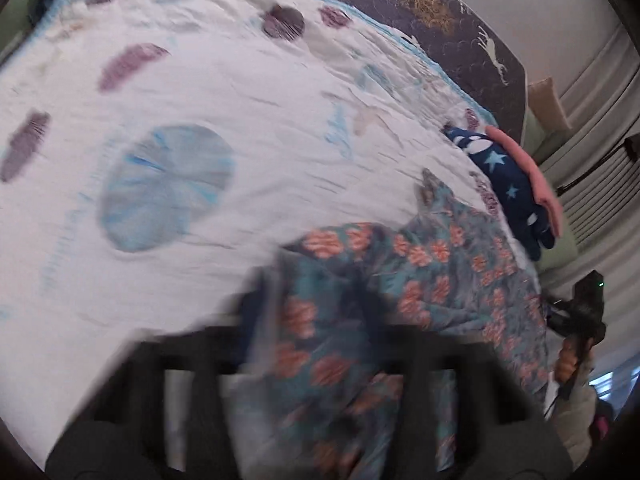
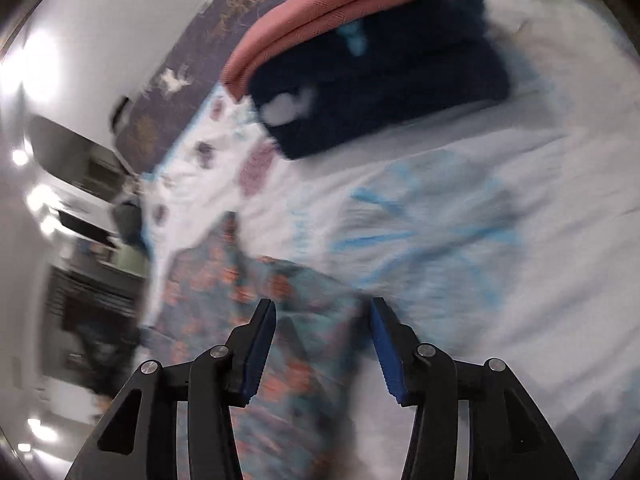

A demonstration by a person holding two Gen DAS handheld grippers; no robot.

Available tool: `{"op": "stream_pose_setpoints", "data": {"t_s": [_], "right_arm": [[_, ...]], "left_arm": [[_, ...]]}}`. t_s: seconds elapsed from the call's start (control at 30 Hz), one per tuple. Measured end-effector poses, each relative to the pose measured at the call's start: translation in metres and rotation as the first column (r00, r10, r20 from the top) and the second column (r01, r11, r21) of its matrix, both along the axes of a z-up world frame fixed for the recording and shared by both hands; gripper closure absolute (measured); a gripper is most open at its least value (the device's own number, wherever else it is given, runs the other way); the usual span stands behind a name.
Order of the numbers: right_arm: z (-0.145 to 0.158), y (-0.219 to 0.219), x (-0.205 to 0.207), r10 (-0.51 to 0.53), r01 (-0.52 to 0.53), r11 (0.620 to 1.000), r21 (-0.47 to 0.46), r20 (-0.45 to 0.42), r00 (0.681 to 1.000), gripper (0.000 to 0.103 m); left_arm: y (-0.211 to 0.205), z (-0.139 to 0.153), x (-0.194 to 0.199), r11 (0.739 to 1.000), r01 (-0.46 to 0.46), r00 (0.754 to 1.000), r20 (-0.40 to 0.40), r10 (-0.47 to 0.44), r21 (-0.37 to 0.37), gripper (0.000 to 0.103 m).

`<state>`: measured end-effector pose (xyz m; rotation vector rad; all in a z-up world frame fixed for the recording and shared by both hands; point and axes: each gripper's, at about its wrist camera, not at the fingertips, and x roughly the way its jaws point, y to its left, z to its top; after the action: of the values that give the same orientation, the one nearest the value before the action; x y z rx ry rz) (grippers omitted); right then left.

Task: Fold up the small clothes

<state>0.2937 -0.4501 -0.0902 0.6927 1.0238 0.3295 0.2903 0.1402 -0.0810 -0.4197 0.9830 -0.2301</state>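
Two clothes, pink (image 2: 340, 16) on navy starry (image 2: 384, 92), sit folded near the bed's (image 1: 240, 92) edge, while the flowery cloth (image 1: 420, 280) lies crumpled, pinched by left tongs (image 1: 316, 320), right tongs (image 2: 323, 312) spread.

Three garments on one white patterned bedspread (image 1: 248, 92): one floral garment (image 1: 400, 288), one navy star-print garment (image 1: 504, 176), one pink garment (image 1: 528, 168). Two grippers: the left gripper (image 1: 316, 320) and the right gripper (image 2: 323, 312).
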Motion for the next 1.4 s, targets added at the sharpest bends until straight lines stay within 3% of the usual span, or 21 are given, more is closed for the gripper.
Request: {"op": "stream_pose_setpoints", "data": {"t_s": [0.03,0.07,0.17,0.23,0.3,0.37,0.43,0.5,0.53,0.63,0.73,0.8,0.9,0.93,0.97,1.03,1.07,1.13,1.17,1.33,1.4], "right_arm": [[-0.002,0.01,0.004,0.024,-0.024,1.0,0.02,-0.005,1.0,0.095],[-0.002,0.024,0.008,0.04,-0.04,0.999,-0.001,-0.014,0.999,0.099],[0.015,0.031,0.0,-0.064,0.076,0.983,-0.166,0.072,0.995,0.099],[0.007,0.009,-0.003,-0.164,0.17,0.972,-0.162,0.045,0.985,0.099],[-0.004,0.002,-0.002,-0.148,0.148,0.982,-0.114,0.008,0.989,0.098],[0.001,0.011,-0.008,-0.118,0.121,0.983,-0.136,0.032,0.992,0.092],[0.013,0.013,-0.016,-0.115,0.121,0.981,-0.152,0.05,0.992,0.079],[0.028,0.011,-0.028,-0.129,0.141,0.975,-0.172,0.08,0.988,0.067],[0.035,0.011,-0.036,-0.142,0.159,0.967,-0.201,0.094,0.985,0.064],[0.053,0.012,-0.065,-0.118,0.148,0.953,-0.264,0.129,0.985,0.064],[0.063,0.032,-0.093,-0.012,0.058,0.954,-0.294,0.154,0.988,0.063],[0.061,0.046,-0.108,0.043,0.004,0.946,-0.325,0.135,0.99,0.063],[0.051,0.069,-0.124,0.102,-0.06,0.936,-0.347,0.103,0.99,0.063],[0.047,0.074,-0.128,0.114,-0.074,0.932,-0.356,0.093,0.989,0.063],[0.044,0.078,-0.13,0.12,-0.082,0.927,-0.365,0.083,0.989,0.063],[0.038,0.081,-0.134,0.116,-0.082,0.922,-0.379,0.068,0.991,0.063],[0.037,0.08,-0.137,0.11,-0.077,0.922,-0.378,0.064,0.992,0.063],[0.038,0.074,-0.141,0.094,-0.064,0.929,-0.365,0.066,0.993,0.063],[0.039,0.071,-0.145,0.091,-0.059,0.931,-0.359,0.072,0.993,0.063],[0.038,0.068,-0.148,0.083,-0.047,0.919,-0.391,0.076,0.994,0.056],[0.032,0.07,-0.146,0.079,-0.048,0.908,-0.416,0.057,0.995,0.056]], "left_arm": [[-0.004,0.0,0.0,0.999,-0.039,0.999,0.021,0.038,0.034,0.098],[-0.008,0.001,-0.004,0.996,-0.062,0.998,0.037,0.059,0.066,0.098],[-0.009,0.004,-0.009,0.981,-0.104,0.993,0.077,0.092,0.165,0.098],[-0.002,0.001,-0.009,0.987,-0.105,0.993,0.065,0.097,0.125,0.098],[0.001,0.006,-0.014,0.989,-0.107,0.992,0.073,0.1,0.1,0.096],[0.002,0.014,-0.021,0.986,-0.12,0.992,0.06,0.113,0.119,0.091],[0.002,0.027,-0.031,0.984,-0.12,0.992,0.065,0.113,0.129,0.083],[0.006,0.041,-0.048,0.982,-0.126,0.99,0.082,0.115,0.138,0.061],[0.007,0.049,-0.06,0.984,-0.115,0.99,0.093,0.103,0.136,0.058],[-0.002,0.058,-0.085,0.995,-0.014,0.995,0.105,0.004,0.096,0.055],[-0.023,0.051,-0.093,0.995,0.05,0.996,0.068,-0.056,0.09,0.055],[-0.038,0.038,-0.091,0.992,0.085,0.996,0.032,-0.088,0.097,0.055],[-0.058,0.017,-0.08,0.991,0.125,0.992,-0.03,-0.123,0.049,0.057],[-0.064,0.013,-0.076,0.992,0.122,0.992,-0.028,-0.121,0.038,0.067],[-0.067,0.014,-0.074,0.993,0.111,0.994,-0.013,-0.111,0.034,0.098],[-0.064,0.031,-0.077,0.994,0.094,0.994,0.053,-0.091,-0.047,0.1],[-0.062,0.053,-0.087,0.989,0.114,0.985,0.14,-0.1,-0.094,0.099],[-0.062,0.082,-0.101,0.99,0.135,0.962,0.245,-0.12,-0.045,0.099],[-0.059,0.087,-0.104,0.992,0.122,0.959,0.258,-0.118,-0.002,0.099],[-0.044,0.027,-0.081,0.989,0.06,0.997,0.042,-0.066,0.138,0.099],[-0.036,0.012,-0.081,0.995,0.047,0.999,0.0,-0.047,0.087,0.096]]}}
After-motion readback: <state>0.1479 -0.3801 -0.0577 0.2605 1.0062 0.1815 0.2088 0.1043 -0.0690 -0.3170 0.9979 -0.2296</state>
